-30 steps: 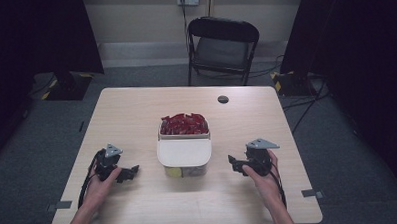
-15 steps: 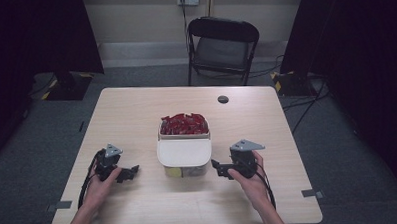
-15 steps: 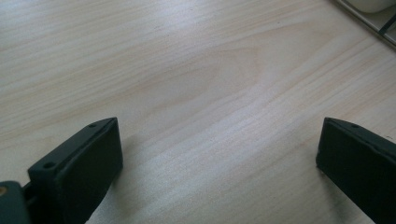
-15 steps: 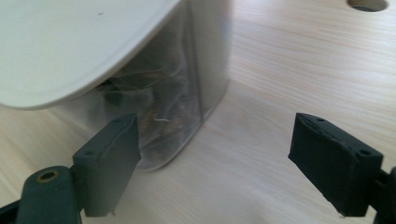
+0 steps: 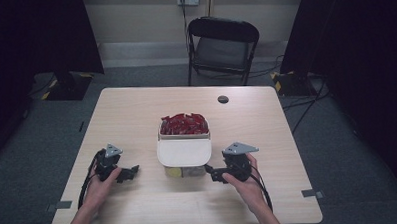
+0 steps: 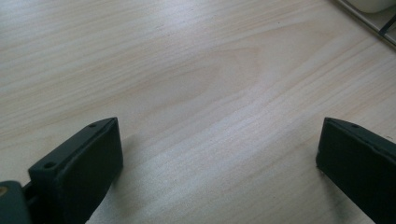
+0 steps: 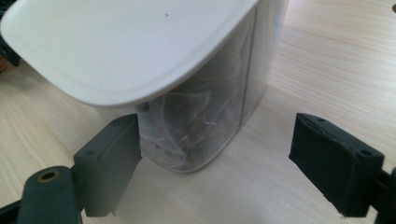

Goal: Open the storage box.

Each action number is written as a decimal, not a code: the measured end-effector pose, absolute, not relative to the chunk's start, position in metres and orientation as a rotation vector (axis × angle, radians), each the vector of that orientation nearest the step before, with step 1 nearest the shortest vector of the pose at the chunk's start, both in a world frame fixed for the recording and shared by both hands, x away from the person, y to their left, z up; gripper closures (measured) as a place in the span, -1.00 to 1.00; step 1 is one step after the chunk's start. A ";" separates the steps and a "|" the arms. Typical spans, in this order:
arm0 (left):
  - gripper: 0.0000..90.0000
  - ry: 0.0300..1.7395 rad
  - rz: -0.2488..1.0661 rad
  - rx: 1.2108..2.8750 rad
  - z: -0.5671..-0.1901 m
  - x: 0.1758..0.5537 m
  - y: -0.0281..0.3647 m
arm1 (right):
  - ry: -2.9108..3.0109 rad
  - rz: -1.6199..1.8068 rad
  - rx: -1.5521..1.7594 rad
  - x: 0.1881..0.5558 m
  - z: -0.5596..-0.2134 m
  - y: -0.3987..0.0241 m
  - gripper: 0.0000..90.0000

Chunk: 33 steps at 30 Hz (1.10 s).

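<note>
clear container with a white lid stands mid-surface, a box of red packets touching its far side. right hand-held gripper sits just beside the container's right corner — jaws spread wide, gripping nothing. left hand-held gripper rests on bare wood to the left, near but apart — jaws wide open too.

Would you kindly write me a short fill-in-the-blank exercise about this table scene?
1. The packets in the open container are ____ in colour.
2. The lid on the clear container is ____.
3. Behind the table stands a folding ____.
4. The jaws of the right gripper stand ____.

Missing words: red; white; chair; open
</note>
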<state>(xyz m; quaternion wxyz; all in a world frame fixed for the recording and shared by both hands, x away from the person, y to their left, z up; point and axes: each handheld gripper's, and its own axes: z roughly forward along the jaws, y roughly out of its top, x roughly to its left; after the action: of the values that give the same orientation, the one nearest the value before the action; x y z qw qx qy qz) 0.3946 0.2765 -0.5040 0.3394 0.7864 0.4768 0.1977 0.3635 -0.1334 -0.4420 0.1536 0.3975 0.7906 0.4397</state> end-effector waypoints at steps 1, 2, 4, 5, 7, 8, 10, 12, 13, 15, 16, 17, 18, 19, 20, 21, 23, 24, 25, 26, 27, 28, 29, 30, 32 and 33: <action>-1.00 1.241 0.515 2.048 -0.504 0.395 0.277 | 2.266 1.270 1.146 0.363 -0.442 -0.132 -0.66; -1.00 1.241 0.515 2.048 -0.504 0.395 0.277 | 2.266 1.270 1.146 0.363 -0.442 -0.132 -0.66; -1.00 1.242 0.514 2.047 -0.504 0.394 0.276 | 2.261 1.285 1.143 0.363 -0.442 -0.131 -0.66; -1.00 1.242 0.514 2.047 -0.504 0.394 0.276 | 2.261 1.285 1.143 0.363 -0.442 -0.131 -0.66; -1.00 1.243 0.514 2.047 -0.504 0.394 0.276 | 2.255 1.290 1.146 0.362 -0.440 -0.130 -0.66; -1.00 1.242 0.514 2.047 -0.504 0.394 0.276 | 2.252 1.299 1.143 0.362 -0.438 -0.131 -0.66; -1.00 1.242 0.514 2.047 -0.504 0.394 0.276 | 2.250 1.303 1.142 0.363 -0.438 -0.132 -0.66; -1.00 1.243 0.514 2.047 -0.504 0.395 0.276 | 2.247 1.303 1.141 0.363 -0.437 -0.134 -0.66; -1.00 1.243 0.514 2.047 -0.504 0.394 0.276 | 2.247 1.303 1.141 0.363 -0.437 -0.134 -0.66; -1.00 1.242 0.515 2.047 -0.504 0.395 0.276 | 2.247 1.315 1.138 0.364 -0.437 -0.134 -0.66; -1.00 1.242 0.515 2.047 -0.504 0.395 0.276 | 2.247 1.315 1.138 0.364 -0.437 -0.134 -0.66; -1.00 1.243 0.515 2.047 -0.504 0.395 0.276 | 2.249 1.315 1.138 0.364 -0.436 -0.134 -0.67; -1.00 1.242 0.514 2.047 -0.504 0.394 0.276 | 2.249 1.326 1.136 0.364 -0.436 -0.135 -0.67; -1.00 1.242 0.514 2.047 -0.504 0.395 0.276 | 2.249 1.326 1.136 0.364 -0.436 -0.135 -0.67; -1.00 1.242 0.514 2.047 -0.504 0.395 0.276 | 2.249 1.330 1.138 0.364 -0.435 -0.135 -0.67; -1.00 1.243 0.515 2.047 -0.504 0.395 0.276 | 2.250 1.329 1.134 0.364 -0.435 -0.135 -0.67; -1.00 1.242 0.514 2.047 -0.504 0.394 0.276 | 2.246 1.339 1.134 0.364 -0.433 -0.135 -0.67; -1.00 1.243 0.515 2.047 -0.504 0.395 0.276 | 2.239 1.346 1.138 0.365 -0.433 -0.135 -0.67; -1.00 1.243 0.515 2.046 -0.504 0.394 0.276 | 2.236 1.355 1.137 0.365 -0.432 -0.135 -0.67; -1.00 1.242 0.516 2.047 -0.504 0.395 0.276 | 2.232 1.369 1.140 0.366 -0.432 -0.135 -0.67; -1.00 1.243 0.515 2.047 -0.504 0.394 0.276 | 2.230 1.383 1.141 0.367 -0.431 -0.134 -0.67; -1.00 1.243 0.514 2.046 -0.504 0.394 0.276 | 2.235 1.382 1.138 0.368 -0.430 -0.132 -0.67; -1.00 1.243 0.515 2.047 -0.504 0.395 0.276 | 2.235 1.383 1.135 0.369 -0.429 -0.131 -0.67; -1.00 1.243 0.515 2.047 -0.504 0.395 0.276 | 2.235 1.383 1.135 0.369 -0.429 -0.131 -0.67; -1.00 1.242 0.513 2.047 -0.504 0.394 0.276 | 2.233 1.386 1.130 0.369 -0.427 -0.130 -0.67; -1.00 1.242 0.514 2.047 -0.504 0.394 0.276 | 2.229 1.391 1.131 0.370 -0.427 -0.130 -0.67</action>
<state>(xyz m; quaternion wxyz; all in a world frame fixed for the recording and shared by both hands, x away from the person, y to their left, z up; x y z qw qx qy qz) 0.3945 0.2764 -0.5040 0.3394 0.7862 0.4772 0.1972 0.3699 -0.1299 -0.4269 0.1401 0.3914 0.7715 0.4816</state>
